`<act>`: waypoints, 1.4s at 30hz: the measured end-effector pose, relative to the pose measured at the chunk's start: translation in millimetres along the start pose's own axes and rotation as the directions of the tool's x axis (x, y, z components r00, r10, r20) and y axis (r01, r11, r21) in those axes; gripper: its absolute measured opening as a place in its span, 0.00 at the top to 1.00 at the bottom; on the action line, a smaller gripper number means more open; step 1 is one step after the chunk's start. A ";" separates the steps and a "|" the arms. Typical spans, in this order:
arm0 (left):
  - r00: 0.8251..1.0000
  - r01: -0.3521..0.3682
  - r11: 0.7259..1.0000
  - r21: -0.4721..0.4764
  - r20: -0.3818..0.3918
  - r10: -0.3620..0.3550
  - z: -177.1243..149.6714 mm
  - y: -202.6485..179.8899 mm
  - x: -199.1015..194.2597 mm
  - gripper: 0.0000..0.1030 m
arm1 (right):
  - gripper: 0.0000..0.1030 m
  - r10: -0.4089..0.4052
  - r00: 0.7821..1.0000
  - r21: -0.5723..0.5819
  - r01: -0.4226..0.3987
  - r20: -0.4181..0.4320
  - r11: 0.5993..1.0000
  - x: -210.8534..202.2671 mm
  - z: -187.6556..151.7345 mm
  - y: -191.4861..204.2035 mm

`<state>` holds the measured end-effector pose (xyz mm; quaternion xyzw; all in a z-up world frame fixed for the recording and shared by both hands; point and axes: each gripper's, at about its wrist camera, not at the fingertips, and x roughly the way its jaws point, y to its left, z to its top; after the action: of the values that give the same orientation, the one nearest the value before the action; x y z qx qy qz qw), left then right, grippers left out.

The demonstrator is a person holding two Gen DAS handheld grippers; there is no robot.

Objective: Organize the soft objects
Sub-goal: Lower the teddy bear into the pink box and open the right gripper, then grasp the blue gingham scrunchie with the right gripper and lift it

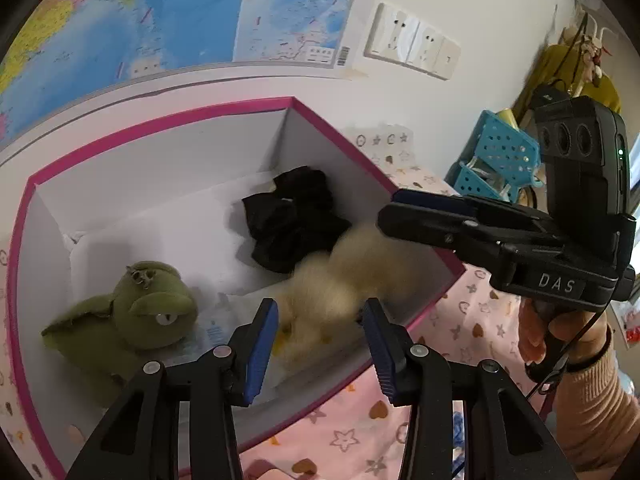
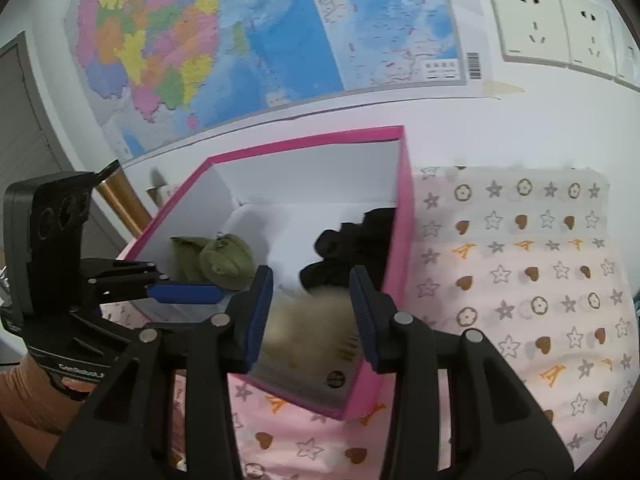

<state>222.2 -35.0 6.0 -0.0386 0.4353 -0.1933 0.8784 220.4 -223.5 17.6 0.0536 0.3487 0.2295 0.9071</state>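
Note:
A pink-rimmed white box (image 1: 168, 120) (image 2: 404, 216) stands on a pink patterned cloth. Inside lie a green plush toy (image 1: 144, 312) (image 2: 228, 260), a black soft scrunchie (image 1: 292, 220) (image 2: 352, 240) and a blurred cream fluffy plush (image 1: 340, 280) (image 2: 308, 312). My left gripper (image 1: 320, 336) is open above the box's near edge, the cream plush beyond its fingertips. My right gripper (image 2: 312, 312) is open over the box, with the cream plush below between its fingers; it also shows in the left wrist view (image 1: 424, 212) just right of the plush.
The pink cloth (image 2: 520, 280) with stars and hearts covers the surface right of the box. A map (image 2: 240, 40) and wall sockets (image 2: 556, 24) are on the wall behind. A blue perforated basket (image 1: 500, 156) stands at the far right.

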 end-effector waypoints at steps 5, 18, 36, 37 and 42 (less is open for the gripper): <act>0.999 -0.024 1.000 -0.008 0.022 0.024 -3.9 2.9 -6.0 0.56 | 0.59 0.004 1.000 -0.005 -0.004 0.010 1.000 -12.3 -6.7 1.8; 0.982 -0.023 0.998 0.061 0.186 0.011 -39.6 -18.5 -76.8 0.55 | 0.53 0.156 0.988 -0.067 -0.157 -0.023 0.985 -66.0 -56.7 47.0; 0.992 0.108 0.994 0.036 0.069 -0.110 -117.9 -32.3 -65.2 0.55 | 0.47 0.032 0.954 -0.070 -0.055 -0.299 0.996 -27.5 -153.8 42.9; 0.992 0.113 0.993 0.040 0.060 -0.115 -119.0 -35.4 -61.7 0.55 | 0.47 0.027 0.953 -0.074 -0.052 -0.303 0.996 -26.2 -155.7 42.8; 0.991 0.135 0.990 0.050 0.008 -0.136 -124.5 -45.0 -45.6 0.55 | 0.86 0.026 0.950 -0.101 -0.060 -0.311 0.993 -24.0 -155.9 46.4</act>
<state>86.4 -46.9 -26.2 -0.0476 0.4218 -0.2628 0.8665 84.7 -202.9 -73.0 -0.0249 0.4720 0.2735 0.8377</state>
